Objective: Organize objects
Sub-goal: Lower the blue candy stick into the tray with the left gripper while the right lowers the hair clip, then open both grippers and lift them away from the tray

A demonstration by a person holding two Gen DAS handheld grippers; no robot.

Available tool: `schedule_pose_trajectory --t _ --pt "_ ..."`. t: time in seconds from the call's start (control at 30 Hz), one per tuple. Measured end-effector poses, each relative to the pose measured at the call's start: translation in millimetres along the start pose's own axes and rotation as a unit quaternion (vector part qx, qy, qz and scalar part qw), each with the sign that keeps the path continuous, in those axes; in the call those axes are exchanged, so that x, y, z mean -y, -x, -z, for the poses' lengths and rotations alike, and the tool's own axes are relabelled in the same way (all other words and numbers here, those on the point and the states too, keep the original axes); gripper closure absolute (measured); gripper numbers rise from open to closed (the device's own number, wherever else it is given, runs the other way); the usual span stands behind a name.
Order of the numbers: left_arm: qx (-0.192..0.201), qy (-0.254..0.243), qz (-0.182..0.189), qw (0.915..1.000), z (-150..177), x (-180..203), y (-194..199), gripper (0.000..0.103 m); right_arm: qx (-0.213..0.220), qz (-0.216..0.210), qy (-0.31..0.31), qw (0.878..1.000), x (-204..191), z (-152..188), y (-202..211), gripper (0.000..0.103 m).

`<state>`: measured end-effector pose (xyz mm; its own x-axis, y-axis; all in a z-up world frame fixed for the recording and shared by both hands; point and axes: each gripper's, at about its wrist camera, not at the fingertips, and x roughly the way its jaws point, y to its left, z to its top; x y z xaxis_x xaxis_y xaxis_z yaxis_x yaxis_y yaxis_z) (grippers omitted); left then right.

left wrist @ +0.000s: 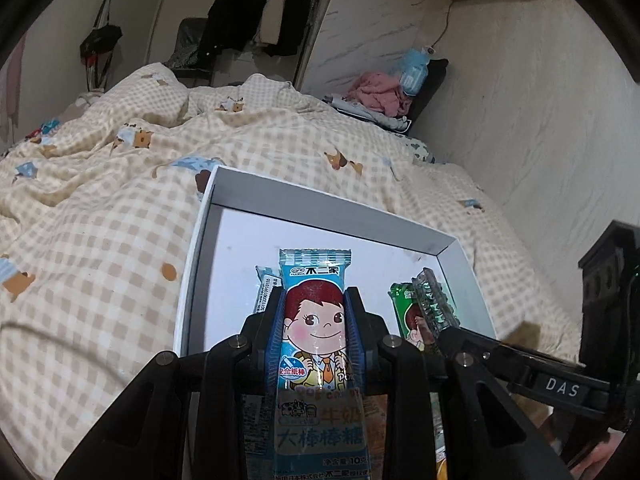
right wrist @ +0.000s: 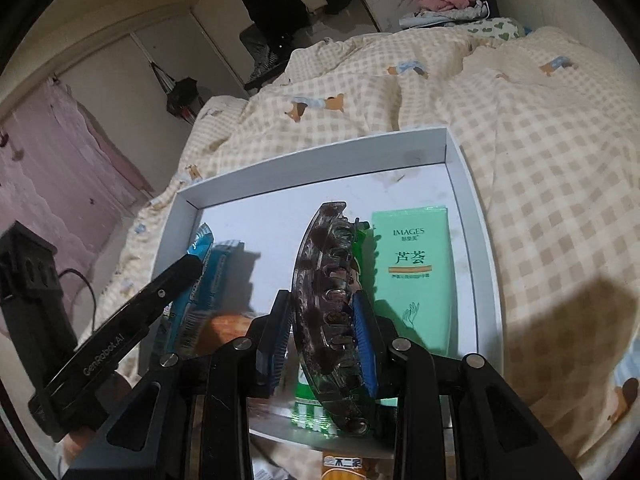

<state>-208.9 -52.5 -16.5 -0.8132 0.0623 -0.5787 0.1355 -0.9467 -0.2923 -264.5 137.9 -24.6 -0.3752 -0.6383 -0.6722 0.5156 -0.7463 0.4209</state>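
My left gripper point(left wrist: 314, 334) is clamped on a blue lollipop packet point(left wrist: 314, 320), its blue pads pressing both long sides of the wrapper, and it hangs over the near part of the white tray point(left wrist: 192, 264). My right gripper point(right wrist: 324, 340) is clamped on a smoky clear hair claw point(right wrist: 326, 300), teeth turned toward the right pad, also above the tray's near end. In the tray, under the claw, lies a green packet point(right wrist: 310, 408), and just right of it a green hand-cream tube point(right wrist: 414, 276) lies flat along the tray's right wall. At the tray's left side another blue packet point(left wrist: 267, 286) lies behind my left gripper. At the tray's near edge an orange packet point(right wrist: 344, 466) shows. The tray sits on a checked quilt point(left wrist: 100, 200) with bear prints; beyond the tray, past the quilt, dark clothes point(left wrist: 236, 16) hang on a rail and a pink heap point(left wrist: 378, 92) sits at the bed's far corner
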Motion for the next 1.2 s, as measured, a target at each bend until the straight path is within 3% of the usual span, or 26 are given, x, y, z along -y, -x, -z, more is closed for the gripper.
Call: schedule_pose_trajectory --t 0.27,0.3,0.33,0.4,0.53,0.63,0.77,0.9,0.97,1.03,1.13,1.2 --pt "-0.002 -0.022 -0.021 0.9996 4.1 7.0 -2.3 0.068 -0.013 0.018 0.009 1.000 -4.1 0.5 -10.1 0.070" --pt "-0.001 -0.025 -0.024 0.9994 3.7 8.1 -2.1 0.059 -0.013 0.022 0.010 1.000 -4.2 0.2 -9.7 0.056" --pt "0.001 -0.027 -0.027 0.9993 3.7 9.2 -1.0 0.044 -0.008 0.014 0.010 1.000 -4.0 0.3 -7.4 0.035" --pt "0.015 -0.030 -0.027 0.9991 2.9 10.8 6.7 0.031 0.010 0.009 0.012 1.000 -6.4 1.1 -0.5 0.023" --pt "0.043 -0.016 -0.021 0.9987 -7.0 9.9 35.6 0.025 0.031 -0.024 0.003 0.999 -10.4 -6.6 26.0 0.023" --pt "0.065 0.006 -0.005 0.9979 -20.1 7.7 71.5 0.023 0.028 -0.060 -0.008 0.998 -16.5 -17.4 52.0 0.023" --pt "0.087 0.004 0.017 0.9961 -36.0 12.3 120.8 0.020 0.014 -0.077 0.022 0.997 -34.4 -30.2 95.5 0.023" --pt "0.088 -0.062 0.035 0.9936 -38.9 25.0 171.5 0.015 -0.013 -0.061 0.085 0.994 -57.8 -34.9 150.2 0.023" --pt "0.088 -0.083 0.024 0.9924 -36.1 26.5 193.6 0.012 -0.016 -0.044 0.114 0.992 -67.8 -31.3 179.9 0.023" --pt "0.084 -0.096 0.013 0.9918 -31.2 27.0 212.6 0.008 -0.022 -0.038 0.130 0.991 -74.4 -27.3 200.3 0.023" --pt "0.087 -0.102 0.020 0.9907 -17.9 23.3 240.7 0.002 -0.048 -0.065 0.155 0.985 -83.6 -10.9 222.1 0.023" --pt "0.085 -0.093 0.022 0.9918 -8.2 20.5 255.0 0.001 -0.035 -0.031 0.185 0.982 -91.9 7.8 234.1 0.023"
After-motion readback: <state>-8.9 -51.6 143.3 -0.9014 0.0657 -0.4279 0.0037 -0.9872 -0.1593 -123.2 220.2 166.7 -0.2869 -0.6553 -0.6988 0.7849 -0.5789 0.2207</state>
